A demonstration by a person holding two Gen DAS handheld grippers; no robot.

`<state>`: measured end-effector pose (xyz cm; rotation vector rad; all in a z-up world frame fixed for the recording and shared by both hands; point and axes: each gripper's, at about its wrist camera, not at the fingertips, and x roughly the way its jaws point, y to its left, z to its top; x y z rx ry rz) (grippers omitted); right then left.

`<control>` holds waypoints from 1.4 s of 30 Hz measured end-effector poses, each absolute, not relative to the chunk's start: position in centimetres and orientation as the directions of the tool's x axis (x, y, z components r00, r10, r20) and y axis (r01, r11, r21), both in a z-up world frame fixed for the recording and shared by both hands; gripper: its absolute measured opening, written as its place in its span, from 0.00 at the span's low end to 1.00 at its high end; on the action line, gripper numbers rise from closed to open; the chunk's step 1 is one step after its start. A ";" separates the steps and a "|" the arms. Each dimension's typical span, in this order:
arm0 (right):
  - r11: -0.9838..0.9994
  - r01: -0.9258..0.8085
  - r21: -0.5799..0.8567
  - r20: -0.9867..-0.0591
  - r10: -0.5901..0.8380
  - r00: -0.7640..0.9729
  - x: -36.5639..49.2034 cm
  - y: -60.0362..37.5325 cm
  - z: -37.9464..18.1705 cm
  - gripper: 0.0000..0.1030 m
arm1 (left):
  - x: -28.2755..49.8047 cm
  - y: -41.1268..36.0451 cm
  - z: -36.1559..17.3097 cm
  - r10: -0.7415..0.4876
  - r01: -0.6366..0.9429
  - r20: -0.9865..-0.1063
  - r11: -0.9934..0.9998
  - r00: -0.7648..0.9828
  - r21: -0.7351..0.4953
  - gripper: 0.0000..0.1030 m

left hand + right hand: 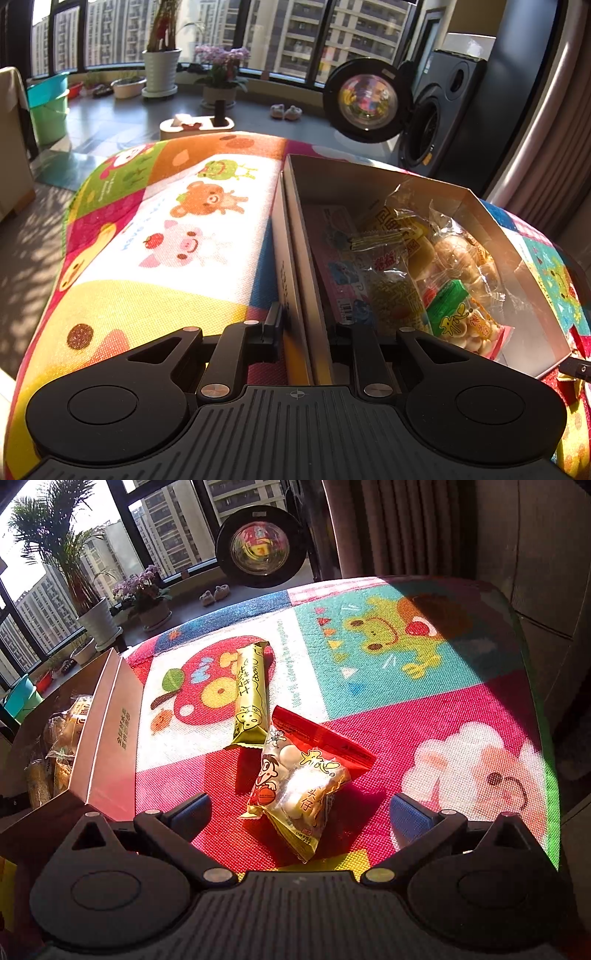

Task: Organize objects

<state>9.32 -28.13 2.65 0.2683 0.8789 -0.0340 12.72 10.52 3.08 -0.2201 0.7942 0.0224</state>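
Note:
An open cardboard box (295, 236) stands on a colourful cartoon-print mat (166, 229). It holds several snack packets (436, 273) and a pink packet (336, 258). My left gripper (306, 325) is shut on the box's left wall, one finger outside and one inside. In the right wrist view my right gripper (299, 808) is open just above the mat. A red and yellow packet of white candies (295, 786) lies between its fingers. A long yellow snack bar (251, 698) lies just beyond. The box (107, 731) stands to the left.
The mat (424, 709) ends at the right and far sides. Beyond it are a washing machine with an open round door (369, 99), potted plants (162, 70) and a white stand (195, 125) by the windows. A curtain (406, 528) hangs at the back right.

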 end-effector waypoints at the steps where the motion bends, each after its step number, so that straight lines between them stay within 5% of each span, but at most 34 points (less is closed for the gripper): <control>1: 0.970 0.130 0.205 -0.762 0.075 0.643 9.6 -27.6 2.6 1.00 | 12.7 10.5 3.1 -0.063 -0.103 -0.709 0.977 0.702 -0.188 0.19; 5: 0.984 0.118 0.134 -0.752 0.023 0.658 10.8 -26.2 2.2 0.98 | 12.7 10.5 3.1 -0.063 -0.102 -0.709 0.977 0.702 -0.189 0.19; 13: 1.000 -0.009 0.012 -0.741 0.015 0.671 9.5 -23.8 2.7 0.48 | 12.7 10.5 3.1 -0.062 -0.102 -0.709 0.977 0.702 -0.186 0.19; 24: 0.977 -0.178 0.116 -0.780 0.201 0.593 4.2 -22.5 5.0 0.43 | 13.3 10.1 3.2 -0.047 -0.095 -0.698 0.982 0.715 -0.163 0.16; 36: 0.897 -0.407 0.169 -0.587 0.424 0.690 4.3 -15.8 12.7 0.43 | 13.0 10.2 2.9 -0.058 -0.085 -0.695 0.982 0.717 -0.170 0.17; 42: 0.880 -0.426 0.210 -0.601 0.460 0.653 8.5 -11.7 12.1 0.43 | 12.8 10.4 2.9 -0.072 -0.079 -0.693 0.980 0.718 -0.184 0.18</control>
